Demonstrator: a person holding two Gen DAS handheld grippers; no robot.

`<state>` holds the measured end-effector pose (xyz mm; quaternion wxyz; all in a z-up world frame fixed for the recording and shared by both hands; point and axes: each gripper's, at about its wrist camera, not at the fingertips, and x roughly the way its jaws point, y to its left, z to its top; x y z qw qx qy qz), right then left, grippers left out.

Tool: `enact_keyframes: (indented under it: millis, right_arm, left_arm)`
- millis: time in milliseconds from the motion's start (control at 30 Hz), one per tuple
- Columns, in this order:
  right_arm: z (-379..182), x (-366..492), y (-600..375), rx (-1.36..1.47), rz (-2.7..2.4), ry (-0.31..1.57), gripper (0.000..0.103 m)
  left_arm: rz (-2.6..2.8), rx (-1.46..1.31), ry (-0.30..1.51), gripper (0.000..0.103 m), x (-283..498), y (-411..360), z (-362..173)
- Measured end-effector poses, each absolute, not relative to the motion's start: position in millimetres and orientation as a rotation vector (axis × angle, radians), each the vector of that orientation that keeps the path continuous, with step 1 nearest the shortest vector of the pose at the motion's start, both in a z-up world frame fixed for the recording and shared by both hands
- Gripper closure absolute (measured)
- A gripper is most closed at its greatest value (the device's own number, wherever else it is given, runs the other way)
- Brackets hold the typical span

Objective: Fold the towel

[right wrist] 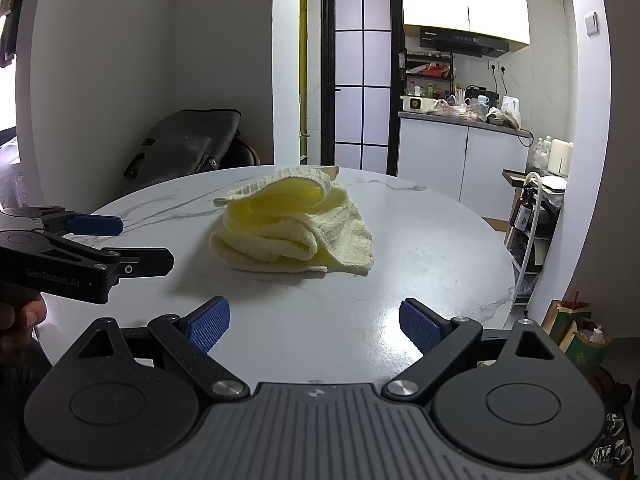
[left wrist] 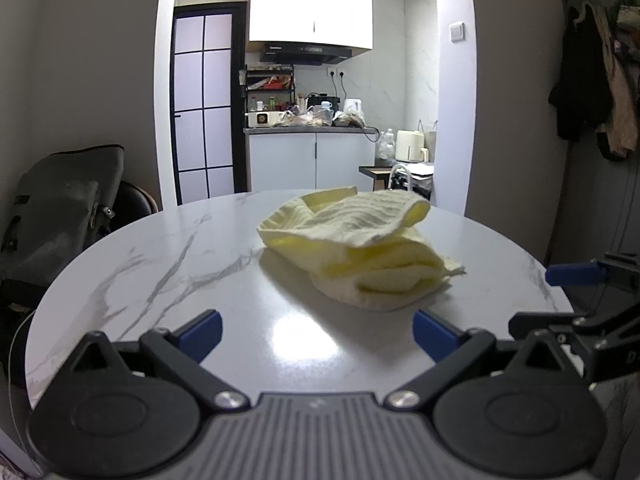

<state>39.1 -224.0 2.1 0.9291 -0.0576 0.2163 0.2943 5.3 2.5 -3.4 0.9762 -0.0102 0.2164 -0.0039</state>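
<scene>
Starting at my far left in the left wrist view, I see a grey backpack [left wrist: 64, 208] propped on a dark chair beside the round marble table [left wrist: 168, 264]. Next comes my left gripper [left wrist: 317, 336], hovering low over the near part of the table with its 2 blue pads spread wide and nothing between them. Ahead of it, a little right of centre, lies the yellow towel [left wrist: 356, 248], bunched in a loose, rumpled heap with several layers showing at its near edge (not a neat fold, more a slumped pile). It rests on the tabletop, apart from both tools. Behind it I can see the white kitchen cabinet [left wrist: 312, 160] with a cluttered counter. At the right edge the other tool pokes in from the side.

From the right wrist view, the left gripper [right wrist: 120, 240] enters at the left edge, gaping and bare, with part of a hand [right wrist: 20, 316] gripping its handle. Then comes the towel [right wrist: 292, 224], sitting mid-table with a flap arched over its top. My right gripper [right wrist: 315, 326] is in the foreground, its 2 blue pads held wide apart, grasping nothing, short of the towel. Farther right stands a wire rack [right wrist: 532, 232] with a bottle.
</scene>
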Motion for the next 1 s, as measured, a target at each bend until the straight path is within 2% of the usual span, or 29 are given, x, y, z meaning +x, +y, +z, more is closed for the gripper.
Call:
enact_keyframes:
  millis: [1000]
  right_arm:
    - [-0.5,43.5,-213.0,-0.132,0.599,0.454,0.008]
  left_arm:
    - [-0.004,0.005,0.426,0.000,-0.2,-3.3,0.3]
